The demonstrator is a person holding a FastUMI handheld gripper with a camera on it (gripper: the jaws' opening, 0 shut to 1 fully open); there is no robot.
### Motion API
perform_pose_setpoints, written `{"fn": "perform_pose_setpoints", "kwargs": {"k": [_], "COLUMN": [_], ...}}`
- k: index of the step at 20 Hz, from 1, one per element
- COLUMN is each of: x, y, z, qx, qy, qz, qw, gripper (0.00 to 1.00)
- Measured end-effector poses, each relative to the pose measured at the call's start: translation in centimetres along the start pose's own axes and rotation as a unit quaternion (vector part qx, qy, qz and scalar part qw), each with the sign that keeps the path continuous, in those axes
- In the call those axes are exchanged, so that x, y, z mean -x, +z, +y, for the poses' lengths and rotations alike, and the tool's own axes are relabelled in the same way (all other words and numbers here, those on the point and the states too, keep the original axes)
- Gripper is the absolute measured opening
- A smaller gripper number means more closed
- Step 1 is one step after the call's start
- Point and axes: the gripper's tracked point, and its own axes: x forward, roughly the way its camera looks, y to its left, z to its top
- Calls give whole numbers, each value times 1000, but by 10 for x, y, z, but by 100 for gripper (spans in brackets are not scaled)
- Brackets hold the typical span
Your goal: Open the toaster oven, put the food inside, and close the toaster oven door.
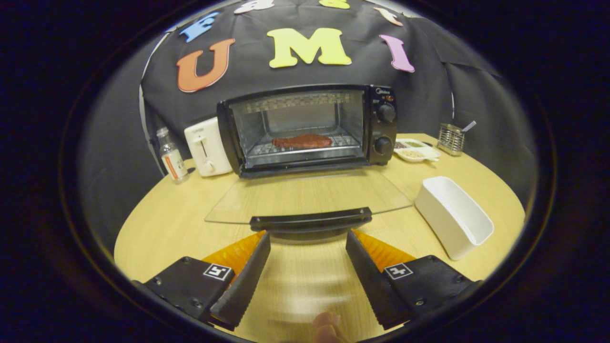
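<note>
gripper (308, 240) lower centre, fingers spread wide, gripping nothing, tips just short of door handle (310, 219) | toaster oven (307, 128) centre frame, glass door (310, 195) folded down flat over table (157, 224) | food (301, 141) on rack inside | white tray (452, 215) right | toaster (206, 146) and bottle (171, 155) left

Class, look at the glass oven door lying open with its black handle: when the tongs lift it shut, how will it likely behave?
The door is a flat glass pane, so probably stiff, fairly heavy, and breakable if slammed. It seems hinged at the toaster oven, so it should swing up rather than slide. The handle, just ahead of the open tongs, looks smooth, perhaps slippery.
</note>
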Motion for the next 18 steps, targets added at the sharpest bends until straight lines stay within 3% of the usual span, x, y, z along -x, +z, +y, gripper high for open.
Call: {"fn": "perform_pose_setpoints", "kwargs": {"k": [8,18], "x": [-19,-26], "y": [-9,12], "z": [3,3], "qx": [31,43], "qy": [-16,-23], "qz": [36,15], "qw": [999,999], "gripper": [100,100]}}
